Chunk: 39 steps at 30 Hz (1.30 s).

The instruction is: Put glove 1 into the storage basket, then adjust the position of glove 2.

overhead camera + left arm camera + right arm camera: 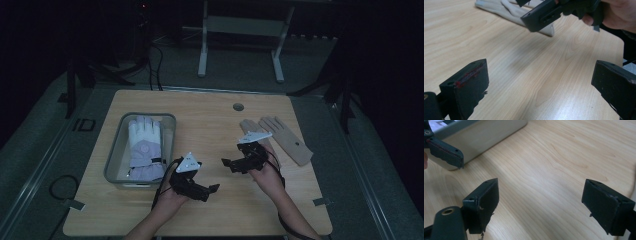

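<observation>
The wooden table holds a clear bin at nine o'clock with a white-and-lilac ski glove inside. Two beige gloves lie flat at two o'clock. Left gripper and right gripper hang spread and empty. The thin fabric may slip a shallow pinch.

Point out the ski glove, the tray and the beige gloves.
ski glove (144, 145), high view, on its lilac back.
tray (114, 151), high view, on its left wall.
beige gloves (290, 141), high view, on the right glove's palm.
</observation>
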Each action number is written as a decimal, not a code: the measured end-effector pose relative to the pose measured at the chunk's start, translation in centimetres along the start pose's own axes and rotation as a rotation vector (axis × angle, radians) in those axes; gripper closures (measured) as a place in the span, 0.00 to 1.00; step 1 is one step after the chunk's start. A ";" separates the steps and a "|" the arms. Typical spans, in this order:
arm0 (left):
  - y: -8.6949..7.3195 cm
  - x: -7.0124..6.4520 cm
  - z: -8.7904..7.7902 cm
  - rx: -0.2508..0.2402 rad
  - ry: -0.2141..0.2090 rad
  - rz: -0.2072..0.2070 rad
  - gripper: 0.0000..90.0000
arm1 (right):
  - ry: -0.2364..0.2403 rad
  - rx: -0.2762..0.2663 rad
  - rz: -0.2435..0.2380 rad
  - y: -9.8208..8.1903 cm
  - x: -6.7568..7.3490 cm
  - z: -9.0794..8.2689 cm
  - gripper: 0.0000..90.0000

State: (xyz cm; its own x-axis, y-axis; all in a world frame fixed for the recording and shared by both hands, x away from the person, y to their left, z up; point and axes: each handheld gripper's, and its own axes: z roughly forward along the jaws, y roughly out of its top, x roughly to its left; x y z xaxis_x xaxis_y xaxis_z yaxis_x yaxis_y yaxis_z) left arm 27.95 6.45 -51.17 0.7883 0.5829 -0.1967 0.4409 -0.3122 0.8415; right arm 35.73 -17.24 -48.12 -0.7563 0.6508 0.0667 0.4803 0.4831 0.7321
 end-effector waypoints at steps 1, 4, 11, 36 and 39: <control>-0.3 0.0 0.2 -0.005 -0.003 -0.002 0.01 | 0.001 0.000 0.006 -0.3 -0.2 0.0 0.16; -1.0 -0.1 0.9 0.001 -0.017 0.004 0.01 | -0.004 -0.005 0.013 -1.1 -0.6 -0.2 0.16; -2.5 -0.3 2.4 0.033 0.005 0.065 0.01 | -0.011 -0.004 0.011 -2.8 -1.4 -0.5 0.16; -4.5 -0.2 2.2 -0.008 0.079 0.094 0.01 | -0.049 -0.039 0.044 -8.3 -3.5 -2.1 0.14; -4.5 -0.1 2.0 -0.014 0.080 0.088 0.01 | -0.045 -0.040 0.042 -8.3 -3.6 -2.2 0.12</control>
State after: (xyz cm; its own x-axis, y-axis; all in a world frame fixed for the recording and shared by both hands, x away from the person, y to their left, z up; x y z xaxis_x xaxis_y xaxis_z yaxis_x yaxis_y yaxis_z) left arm 26.69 6.27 -55.98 0.7868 0.6118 -0.0810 0.3644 -0.3546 0.8611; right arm 33.53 -24.89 -52.97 -0.7144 0.6964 0.0681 0.4926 0.4314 0.7558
